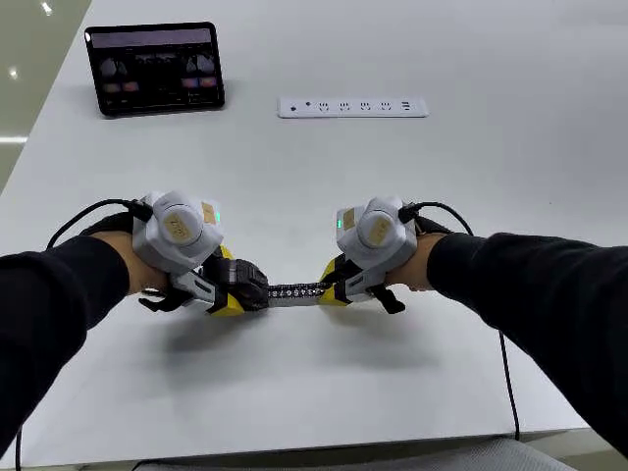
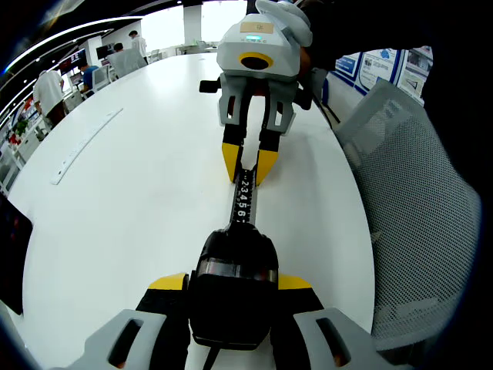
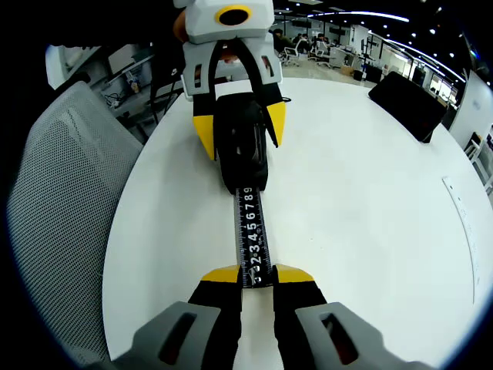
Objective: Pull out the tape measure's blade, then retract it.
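Note:
A black tape measure [image 2: 233, 289] sits low over the white table, clamped between the yellow-tipped jaws of my left gripper [image 2: 233, 282]. Its case [image 1: 245, 285] shows under the left gripper [image 1: 228, 294] in the head view. A short length of numbered blade [image 3: 251, 235] runs out of the case [image 3: 243, 146] to my right gripper [image 3: 253, 275], which is shut on the blade's end. The blade [image 1: 296, 291] spans the small gap between the two grippers, with the right gripper [image 1: 332, 290] at its end. In the left gripper view the right gripper [image 2: 248, 166] faces me, pinching the blade [image 2: 243, 199].
A dark tablet [image 1: 155, 68] stands at the table's back left. A white power strip [image 1: 352, 107] lies at the back centre. A mesh chair [image 2: 408, 223] stands beside the table's near edge. Cables [image 1: 508, 373] trail from both grippers. People sit at distant desks.

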